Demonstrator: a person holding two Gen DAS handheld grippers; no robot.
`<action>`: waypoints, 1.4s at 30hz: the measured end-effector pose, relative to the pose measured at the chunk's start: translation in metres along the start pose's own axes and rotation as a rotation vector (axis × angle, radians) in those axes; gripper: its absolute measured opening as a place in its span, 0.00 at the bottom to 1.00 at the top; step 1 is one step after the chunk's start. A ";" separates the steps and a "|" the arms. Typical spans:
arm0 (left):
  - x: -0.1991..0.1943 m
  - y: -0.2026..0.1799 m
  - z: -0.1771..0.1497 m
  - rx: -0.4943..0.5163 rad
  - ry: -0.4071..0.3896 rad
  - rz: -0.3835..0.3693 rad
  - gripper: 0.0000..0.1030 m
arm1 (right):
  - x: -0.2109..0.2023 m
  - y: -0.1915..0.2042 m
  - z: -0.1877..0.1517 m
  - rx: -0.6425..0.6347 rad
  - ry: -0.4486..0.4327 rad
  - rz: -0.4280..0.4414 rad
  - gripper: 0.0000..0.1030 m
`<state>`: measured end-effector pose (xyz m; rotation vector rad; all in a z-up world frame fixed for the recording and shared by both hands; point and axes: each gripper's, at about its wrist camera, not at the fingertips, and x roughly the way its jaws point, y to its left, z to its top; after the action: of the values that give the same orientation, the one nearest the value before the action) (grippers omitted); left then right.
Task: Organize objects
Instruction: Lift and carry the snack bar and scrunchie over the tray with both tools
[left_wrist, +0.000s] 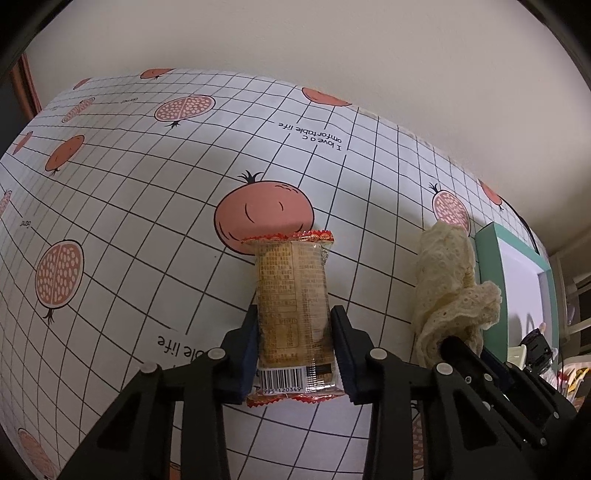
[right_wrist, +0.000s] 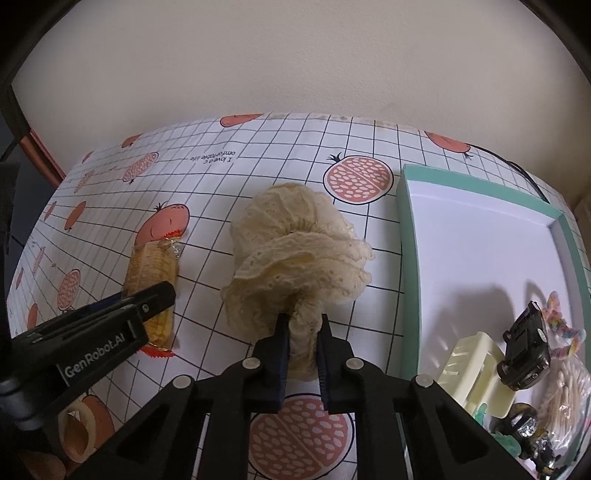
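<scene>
— Two grippers, two things! Why is the left gripper (left_wrist: 295, 345) squeezing that snack pack (left_wrist: 291, 310)?

— To lift it. Its pads press both long sides, low near the barcode, so the pack won't slip. It lies flat on the tablecloth (left_wrist: 147, 192).

— And the right gripper (right_wrist: 302, 334)?

— Pinched tight on the lace cloth (right_wrist: 295, 254) — a bunched bit sits between the pads.

— Where do they go?

— Probably the green box (right_wrist: 406, 236) just beside, where a toy car (right_wrist: 526, 347) already sits.
</scene>
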<state>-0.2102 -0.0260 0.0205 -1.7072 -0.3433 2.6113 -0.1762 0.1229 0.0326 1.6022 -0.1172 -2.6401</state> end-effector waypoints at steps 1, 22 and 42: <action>0.000 0.000 0.000 0.000 -0.001 -0.001 0.37 | -0.001 0.000 0.000 0.000 0.000 0.001 0.12; -0.051 -0.004 0.014 -0.010 -0.109 -0.030 0.37 | -0.073 0.002 0.011 0.031 -0.136 -0.030 0.11; -0.089 -0.070 0.014 0.094 -0.180 -0.047 0.37 | -0.119 -0.042 0.003 0.124 -0.199 -0.062 0.11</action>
<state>-0.1949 0.0294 0.1189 -1.4233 -0.2530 2.7063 -0.1238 0.1744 0.1352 1.3906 -0.2476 -2.8878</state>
